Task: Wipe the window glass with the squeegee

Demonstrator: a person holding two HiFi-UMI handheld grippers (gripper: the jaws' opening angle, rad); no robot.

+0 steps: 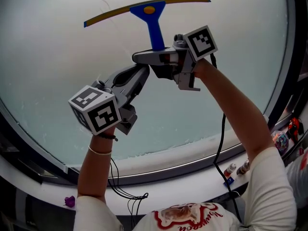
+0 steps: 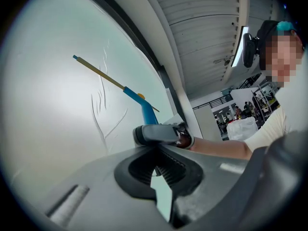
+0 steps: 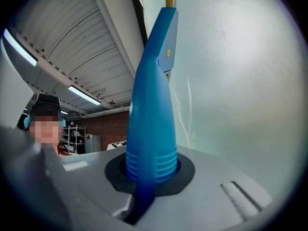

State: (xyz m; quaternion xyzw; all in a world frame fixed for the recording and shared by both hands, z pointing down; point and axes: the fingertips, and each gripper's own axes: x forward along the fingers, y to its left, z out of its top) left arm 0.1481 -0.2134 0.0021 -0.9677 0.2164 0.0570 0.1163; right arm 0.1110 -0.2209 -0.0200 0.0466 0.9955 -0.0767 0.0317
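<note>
R claw is clenched hard on the squeegee, w/ the ribbed end of the blue handle sitting right in the dark pocket btwn the jaws and the handle running straight out away from me toward the pane. The yellowish blade is up high on the window glass, lying crosswise w/ its left end a bit lower than its right; it looks pressed to the pane, but I can't confirm contact along the whole edge. L claw has its jaws closed together w/ nothing in them. It's raised w/ the tip just under the R claw's jaws, very close, maybe touching, can't tell which. It looks like support rather than a second grip on the handle. My read: I'm at the top of a wiping stroke, blade set and the pull down not yet made. Most of the pane below the blade, down to the dark window frame, is left to cover. A few thin wavy marks show on the glass near the blade. Next move calls for even pressure on both blade ends, handle tilted so the rubber trails, then a steady straight drag down toward the frame w/o lifting. Must level the blade first or the low left end will lead and leave a streak. The grip needs to stay firm so the handle doesn't twist in the pocket.
</note>
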